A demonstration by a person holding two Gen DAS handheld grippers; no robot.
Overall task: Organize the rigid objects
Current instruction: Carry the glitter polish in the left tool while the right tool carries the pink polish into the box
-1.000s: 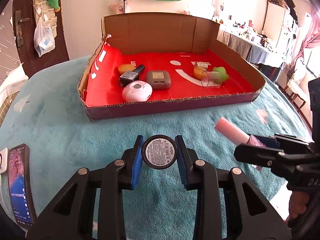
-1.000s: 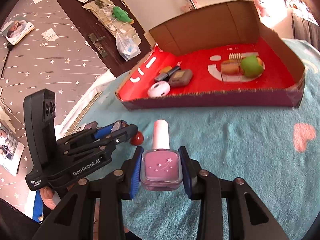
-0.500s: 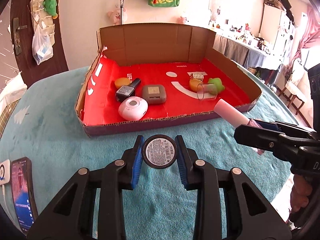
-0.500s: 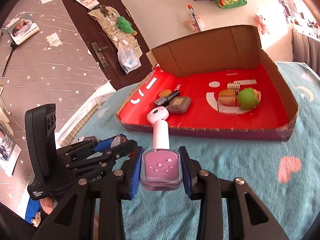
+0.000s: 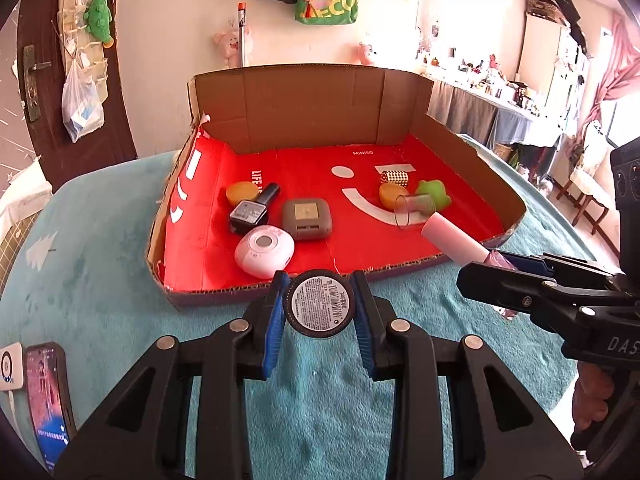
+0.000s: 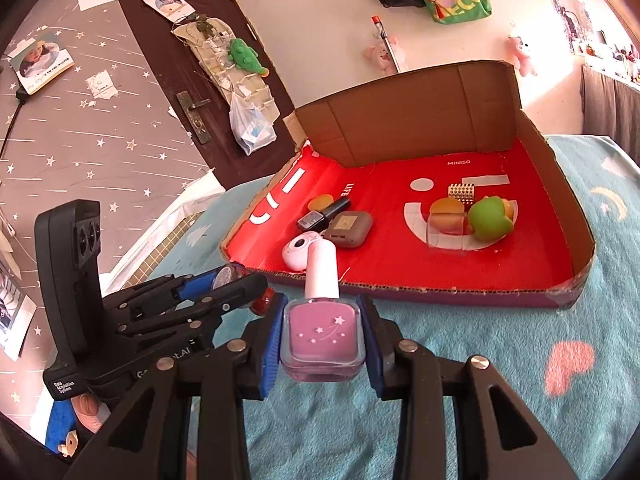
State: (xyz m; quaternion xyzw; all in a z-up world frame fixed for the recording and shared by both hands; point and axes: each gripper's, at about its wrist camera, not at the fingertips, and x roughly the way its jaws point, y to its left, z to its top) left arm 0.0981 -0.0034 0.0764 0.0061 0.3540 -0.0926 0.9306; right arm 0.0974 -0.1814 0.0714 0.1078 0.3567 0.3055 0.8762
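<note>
Left claw pinches a round labelled jar, right claw grips pink nail polish; cardboard tray just ahead of both.

Open tray middle — items either side

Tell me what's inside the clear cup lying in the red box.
The clear cup lies on its side in the red box. Through its wall an orange round piece shows, though whether it sits inside or just behind is unclear. The green toy hides the cup's far end.
</note>
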